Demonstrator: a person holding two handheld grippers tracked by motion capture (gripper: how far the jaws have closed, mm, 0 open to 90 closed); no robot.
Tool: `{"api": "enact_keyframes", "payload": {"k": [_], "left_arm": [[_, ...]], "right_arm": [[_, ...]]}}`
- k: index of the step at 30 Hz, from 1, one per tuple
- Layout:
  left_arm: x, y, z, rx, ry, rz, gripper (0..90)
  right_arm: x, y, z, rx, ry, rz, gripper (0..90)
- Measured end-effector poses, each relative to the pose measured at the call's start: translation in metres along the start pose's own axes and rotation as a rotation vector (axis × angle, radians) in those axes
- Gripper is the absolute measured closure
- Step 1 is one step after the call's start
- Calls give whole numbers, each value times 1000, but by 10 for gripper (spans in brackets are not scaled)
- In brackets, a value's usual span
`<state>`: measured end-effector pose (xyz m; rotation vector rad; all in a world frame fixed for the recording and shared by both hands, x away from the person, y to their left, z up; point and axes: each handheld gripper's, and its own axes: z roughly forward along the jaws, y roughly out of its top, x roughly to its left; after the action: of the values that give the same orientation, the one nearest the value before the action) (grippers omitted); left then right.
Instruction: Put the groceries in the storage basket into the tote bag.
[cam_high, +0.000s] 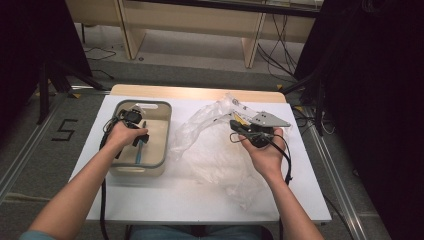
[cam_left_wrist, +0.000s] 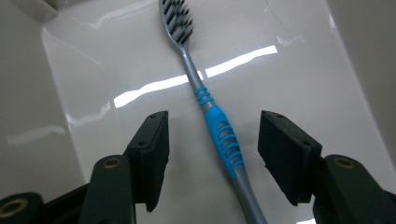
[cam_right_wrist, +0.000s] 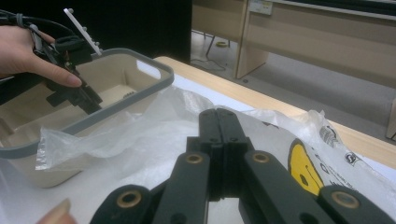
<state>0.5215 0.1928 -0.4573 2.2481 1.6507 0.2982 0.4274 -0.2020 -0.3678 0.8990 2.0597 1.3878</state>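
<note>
A toothbrush with a grey and blue handle and dark bristles lies flat on the floor of a beige bin, also seen as a blue handle in the high view. My left gripper is lowered inside the bin, open, its jaws standing on either side of the handle without touching it. From the right gripper view the left gripper dips below the bin's grey rim. My right gripper is shut, held just over a crumpled clear plastic bag; nothing shows between its jaws.
The bin stands at the left of a white-topped table. The plastic bag spreads over the middle and right, one flap against the bin's wall, with a yellow print on it. Wooden desks stand beyond the far edge.
</note>
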Motion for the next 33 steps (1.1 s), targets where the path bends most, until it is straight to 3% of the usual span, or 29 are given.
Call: {"api": "enact_keyframes", "payload": {"k": [18,33], "left_arm": [[-2,2,4,47,1,3,536],[-3,9,3,142,-4,15,667]], "right_arm": [[1,0,0,2,3,-3,900],[1,1,-1,-1,2,-2,900]]}}
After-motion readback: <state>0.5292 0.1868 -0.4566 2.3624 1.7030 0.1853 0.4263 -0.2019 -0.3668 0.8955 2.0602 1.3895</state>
